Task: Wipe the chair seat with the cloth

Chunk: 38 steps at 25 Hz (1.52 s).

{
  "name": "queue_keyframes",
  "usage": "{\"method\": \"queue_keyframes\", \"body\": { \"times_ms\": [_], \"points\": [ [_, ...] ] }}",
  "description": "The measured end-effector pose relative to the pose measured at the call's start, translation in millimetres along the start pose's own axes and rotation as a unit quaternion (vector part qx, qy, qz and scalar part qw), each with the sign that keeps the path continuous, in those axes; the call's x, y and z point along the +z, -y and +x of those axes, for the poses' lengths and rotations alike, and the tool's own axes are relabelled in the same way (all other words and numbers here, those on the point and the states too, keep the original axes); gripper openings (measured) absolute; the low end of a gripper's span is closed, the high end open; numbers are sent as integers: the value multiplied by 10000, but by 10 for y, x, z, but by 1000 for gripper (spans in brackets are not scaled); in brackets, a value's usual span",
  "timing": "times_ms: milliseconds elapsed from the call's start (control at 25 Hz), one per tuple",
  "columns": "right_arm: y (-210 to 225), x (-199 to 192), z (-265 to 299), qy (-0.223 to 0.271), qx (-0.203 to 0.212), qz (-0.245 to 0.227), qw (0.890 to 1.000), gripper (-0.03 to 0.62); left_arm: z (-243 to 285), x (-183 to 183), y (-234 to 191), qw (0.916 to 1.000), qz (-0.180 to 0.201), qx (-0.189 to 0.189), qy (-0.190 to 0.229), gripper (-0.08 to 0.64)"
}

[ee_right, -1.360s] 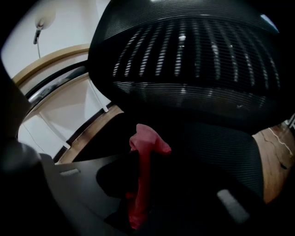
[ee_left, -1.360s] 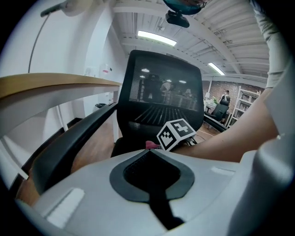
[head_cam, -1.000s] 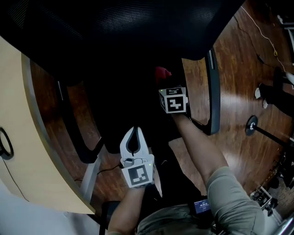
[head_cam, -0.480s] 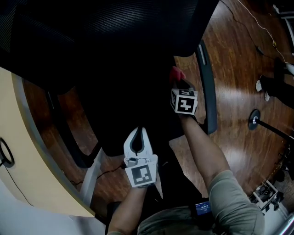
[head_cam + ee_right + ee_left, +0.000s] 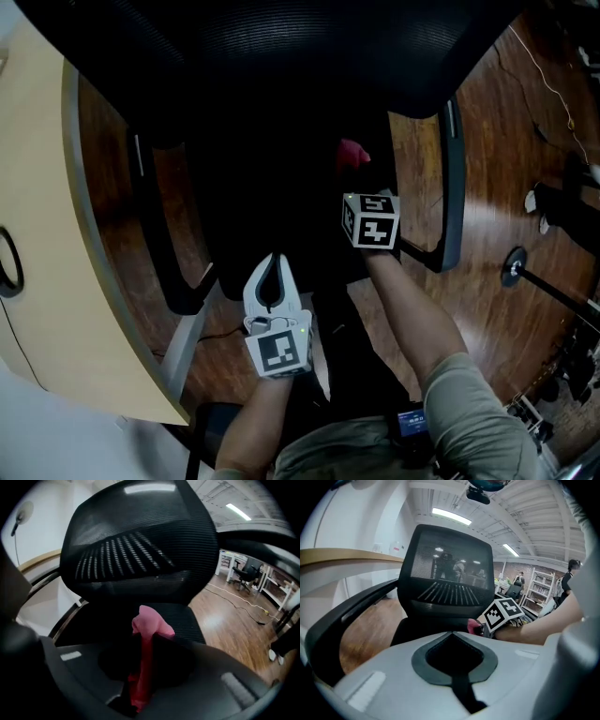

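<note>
A black office chair with a mesh back (image 5: 281, 47) fills the head view; its dark seat (image 5: 262, 187) lies below the back. My right gripper (image 5: 358, 172) is over the seat's right part, shut on a pink cloth (image 5: 352, 155) that sticks out past its tips. In the right gripper view the cloth (image 5: 149, 625) runs up between the dark jaws of this gripper (image 5: 145, 641), above the seat (image 5: 185, 618). My white left gripper (image 5: 272, 260) hangs at the seat's front edge, shut and holding nothing. In its own view the left gripper (image 5: 452, 633) faces the cloth (image 5: 474, 626).
Black armrests stand at the seat's left (image 5: 155, 234) and right (image 5: 452, 187). A light wooden desk top (image 5: 47, 234) runs close along the left. Wooden floor (image 5: 506, 187) on the right carries a round stand base (image 5: 514, 265) and cables.
The right gripper with the cloth slid right towards the armrest, then back left and a little nearer to me. The left gripper stayed at the seat's front edge.
</note>
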State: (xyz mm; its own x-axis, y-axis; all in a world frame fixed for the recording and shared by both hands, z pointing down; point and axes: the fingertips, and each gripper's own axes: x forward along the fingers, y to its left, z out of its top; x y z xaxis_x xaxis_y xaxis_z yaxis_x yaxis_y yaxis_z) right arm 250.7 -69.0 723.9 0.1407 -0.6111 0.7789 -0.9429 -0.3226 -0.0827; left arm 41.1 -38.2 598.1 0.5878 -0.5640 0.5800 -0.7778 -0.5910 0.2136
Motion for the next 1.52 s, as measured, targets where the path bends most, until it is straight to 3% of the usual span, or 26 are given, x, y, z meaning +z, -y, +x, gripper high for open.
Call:
{"method": "queue_keyframes", "body": {
  "times_ms": [240, 480, 640, 800, 1080, 1520],
  "points": [
    [-1250, -31, -21, 0, 942, -464, 9945, 69, -377, -149, -486, 9994, 102, 328, -64, 5],
    [-2307, -269, -65, -154, 1811, -1119, 9770, 69, -688, -360, -841, 9979, -9, 652, -67, 5],
    [-2807, -516, -55, -385, 2179, -1422, 9648, 69, -834, -460, -1051, 9968, -29, 800, -76, 5],
    [-3037, -726, -20, -594, 2330, -1690, 9558, 69, -928, -527, -1157, 9957, -57, 920, -80, 5],
    [-2709, -712, 95, -601, 1969, -1593, 9655, 69, -861, -567, -1059, 9969, 51, 778, -105, 5],
    [-1106, -518, 66, -492, 805, -773, 9925, 69, -356, -422, -155, 9982, 561, -94, -191, 5]
  ]
}}
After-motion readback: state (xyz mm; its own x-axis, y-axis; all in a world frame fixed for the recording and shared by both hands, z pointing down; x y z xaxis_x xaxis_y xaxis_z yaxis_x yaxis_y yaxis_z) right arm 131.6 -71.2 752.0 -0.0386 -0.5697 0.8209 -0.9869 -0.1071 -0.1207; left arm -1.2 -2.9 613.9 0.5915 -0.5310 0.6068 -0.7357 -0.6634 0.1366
